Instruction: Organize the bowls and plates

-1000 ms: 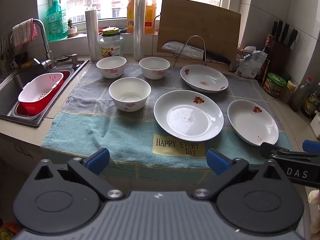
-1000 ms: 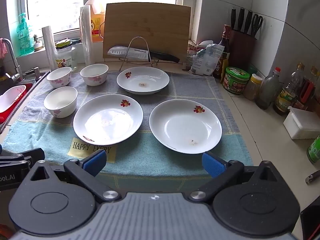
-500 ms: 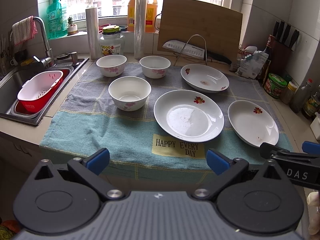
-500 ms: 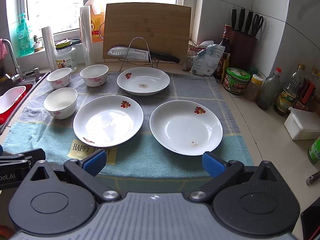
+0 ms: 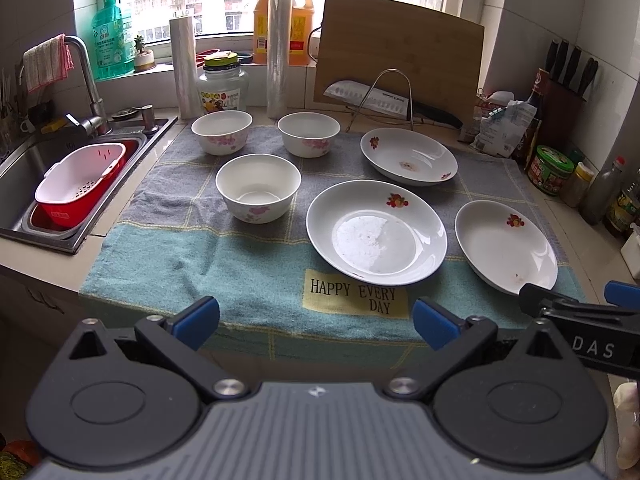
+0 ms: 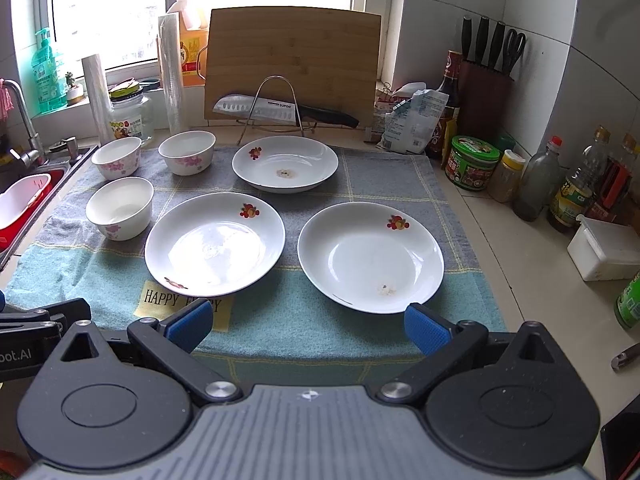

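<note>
A tiled kitchen corner under a bright window, with a pale stone bench (image 6: 516, 264) carrying a grey-and-teal checked towel (image 5: 224, 264) printed HAPPY EVERY DAY; a steel sink (image 5: 24, 168) holding a red-and-white colander basket (image 5: 76, 184) sits at the bench's left end, and a bamboo cutting board (image 6: 292, 64) leans against the back wall.

The left claw (image 5: 316, 320) hangs over the front edge of the bench with its blue-tipped fingers spread wide and nothing between them; the near middle white round plate (image 5: 376, 232) lies just ahead of it; the near white floral ceramic bowl (image 5: 258, 186) sits ahead and to its left. The right claw (image 6: 308, 322) is likewise spread and empty at the front edge; the right-hand white plate (image 6: 370, 256) lies directly ahead, its near rim close to the right fingertip, apart from it.

Counted: three white shallow plates with red flower marks, two in the front row and the rear plate (image 6: 286, 164) towards the back edge; three bowls with pink blossoms, one near, the back-left bowl (image 5: 222, 130) and the back-right bowl (image 5: 309, 133) side by side behind; none touching.
</note>
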A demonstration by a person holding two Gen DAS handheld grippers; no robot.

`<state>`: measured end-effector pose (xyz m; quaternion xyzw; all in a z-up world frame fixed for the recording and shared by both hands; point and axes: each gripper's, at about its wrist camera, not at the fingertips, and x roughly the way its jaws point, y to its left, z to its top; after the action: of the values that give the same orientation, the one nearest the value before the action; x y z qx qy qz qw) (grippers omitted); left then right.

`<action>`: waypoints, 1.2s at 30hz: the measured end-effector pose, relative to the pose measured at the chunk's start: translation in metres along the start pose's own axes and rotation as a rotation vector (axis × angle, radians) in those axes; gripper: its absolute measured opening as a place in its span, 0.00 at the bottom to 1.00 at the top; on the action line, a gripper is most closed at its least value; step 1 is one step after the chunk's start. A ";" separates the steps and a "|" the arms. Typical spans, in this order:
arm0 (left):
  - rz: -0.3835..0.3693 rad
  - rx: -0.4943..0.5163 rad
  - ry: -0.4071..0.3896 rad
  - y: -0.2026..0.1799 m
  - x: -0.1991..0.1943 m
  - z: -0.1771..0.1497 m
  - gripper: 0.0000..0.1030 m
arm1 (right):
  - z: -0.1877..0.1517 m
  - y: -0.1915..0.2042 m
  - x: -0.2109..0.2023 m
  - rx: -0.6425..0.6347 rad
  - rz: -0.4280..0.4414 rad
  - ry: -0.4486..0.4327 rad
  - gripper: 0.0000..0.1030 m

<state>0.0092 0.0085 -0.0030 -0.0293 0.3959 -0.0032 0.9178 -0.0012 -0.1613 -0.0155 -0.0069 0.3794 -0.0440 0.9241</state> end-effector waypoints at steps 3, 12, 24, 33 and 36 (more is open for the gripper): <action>0.002 0.000 0.003 0.000 0.001 0.000 0.99 | -0.001 0.000 0.000 0.002 0.000 0.000 1.00; 0.011 0.001 0.005 -0.002 0.002 0.002 0.99 | -0.001 0.004 0.000 -0.012 0.001 -0.006 1.00; 0.011 0.004 0.005 -0.002 0.003 0.003 0.99 | -0.001 0.001 0.001 -0.006 0.001 -0.002 1.00; 0.010 0.003 0.007 -0.002 0.004 0.002 0.99 | 0.000 0.001 0.004 -0.012 -0.001 0.001 1.00; 0.012 0.004 0.008 -0.004 0.005 0.003 0.99 | 0.000 0.002 0.004 -0.012 -0.002 0.002 1.00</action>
<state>0.0152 0.0046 -0.0042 -0.0250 0.3995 0.0011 0.9164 0.0019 -0.1598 -0.0188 -0.0129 0.3804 -0.0427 0.9237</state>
